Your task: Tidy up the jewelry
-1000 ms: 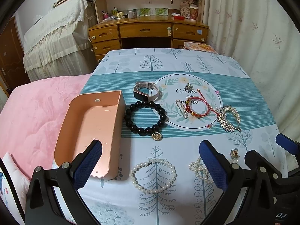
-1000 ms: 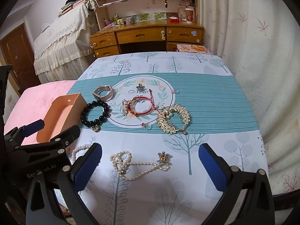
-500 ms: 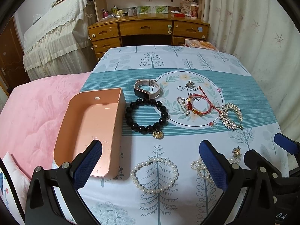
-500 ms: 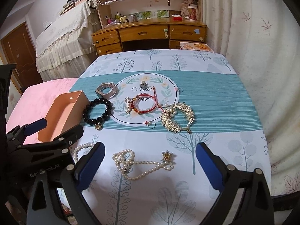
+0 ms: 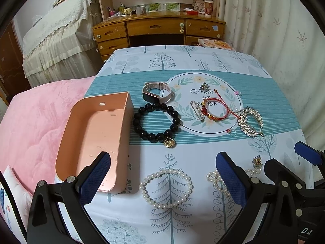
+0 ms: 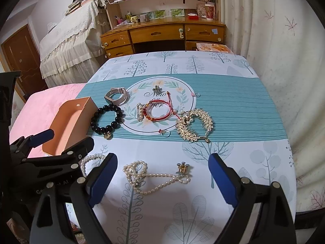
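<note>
right gripper (image 6: pixel 162 174), jaws wide but just narrowing, hangs over the pearl necklace (image 6: pixel 150 174) at the near edge, nothing gripped. left gripper (image 5: pixel 163 174) gapes over a pearl bracelet (image 5: pixel 166 189). necklace looks light, limp, slippery; pinch its bunched loops.

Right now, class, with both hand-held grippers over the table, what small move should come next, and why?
Probably lower the right hand-held gripper onto the pearl necklace: its jaws, just narrowing, frame it untouched, and the pink box is empty.
</note>
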Action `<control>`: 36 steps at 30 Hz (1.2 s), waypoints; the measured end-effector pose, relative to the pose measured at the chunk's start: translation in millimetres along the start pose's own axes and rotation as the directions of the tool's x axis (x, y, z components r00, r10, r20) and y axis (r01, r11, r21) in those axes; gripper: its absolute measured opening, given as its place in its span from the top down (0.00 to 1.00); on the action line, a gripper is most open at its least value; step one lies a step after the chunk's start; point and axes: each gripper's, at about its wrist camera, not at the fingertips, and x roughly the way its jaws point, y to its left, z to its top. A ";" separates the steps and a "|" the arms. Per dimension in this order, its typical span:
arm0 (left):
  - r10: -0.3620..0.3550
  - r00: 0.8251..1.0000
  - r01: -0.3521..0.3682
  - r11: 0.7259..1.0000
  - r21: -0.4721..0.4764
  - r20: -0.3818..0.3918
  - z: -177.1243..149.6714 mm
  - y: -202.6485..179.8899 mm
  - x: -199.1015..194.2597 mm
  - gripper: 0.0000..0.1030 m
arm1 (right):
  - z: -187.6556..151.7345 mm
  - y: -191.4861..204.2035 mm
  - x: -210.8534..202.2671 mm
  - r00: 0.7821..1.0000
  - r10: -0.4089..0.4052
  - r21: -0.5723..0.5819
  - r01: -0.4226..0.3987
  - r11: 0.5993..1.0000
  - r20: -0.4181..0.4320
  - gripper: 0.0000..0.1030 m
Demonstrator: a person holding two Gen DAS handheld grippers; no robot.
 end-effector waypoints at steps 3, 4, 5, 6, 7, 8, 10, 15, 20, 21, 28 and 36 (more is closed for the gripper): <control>-0.003 1.000 0.003 1.000 0.000 -0.003 -0.3 -0.3 0.5 0.01 | -1.4 -0.2 1.0 1.000 0.004 0.004 -0.004 1.000 -0.003 0.11; -0.005 1.000 0.005 1.000 -0.001 -0.003 -0.1 -0.4 0.6 0.01 | -1.0 -0.5 1.0 1.000 0.003 0.003 -0.003 1.000 -0.001 0.11; -0.008 1.000 0.008 1.000 -0.001 -0.004 -0.1 -0.4 0.7 0.01 | -1.0 -0.5 0.9 1.000 0.003 0.003 -0.003 1.000 -0.001 0.11; -0.012 1.000 0.012 1.000 -0.002 -0.004 0.1 -0.3 1.0 0.01 | -1.3 -0.3 0.9 1.000 0.003 0.004 -0.003 1.000 -0.001 0.11; -0.017 1.000 0.017 1.000 -0.002 -0.005 0.2 -0.2 1.2 0.01 | -1.1 -0.7 0.9 1.000 0.004 0.004 -0.004 1.000 -0.001 0.12; -0.021 1.000 0.021 1.000 -0.002 -0.006 0.3 -0.1 1.1 0.01 | -0.8 -0.8 0.8 1.000 0.004 0.005 -0.004 1.000 -0.001 0.12; -0.027 1.000 0.027 1.000 -0.002 -0.011 0.4 -0.2 1.9 0.01 | -1.1 -1.5 2.2 1.000 0.007 0.012 -0.007 1.000 -0.003 0.12; -0.031 0.999 0.031 1.000 -0.004 -0.013 2.2 0.0 3.7 0.01 | -0.7 -7.2 6.1 1.000 0.021 0.034 -0.021 0.999 -0.019 0.16; -0.071 0.997 0.071 0.997 -0.003 -0.012 6.2 1.2 5.3 0.01 | 1.8 -11.4 7.0 1.000 0.021 0.037 -0.020 0.999 -0.019 0.17; -0.073 0.997 0.073 0.997 0.000 -0.014 8.2 1.6 6.0 0.01 | 2.0 -12.0 7.6 1.000 0.017 0.040 -0.016 0.999 -0.016 0.17; -0.085 0.995 0.088 0.995 0.050 -0.054 28.8 4.0 12.9 0.01 | 15.0 -23.8 13.6 1.000 0.000 0.046 0.001 0.999 -0.024 0.18; -0.115 0.992 0.118 0.991 0.059 -0.053 54.1 7.6 23.6 0.01 | 45.3 -45.9 23.5 0.999 -0.005 0.043 0.007 0.999 -0.052 0.27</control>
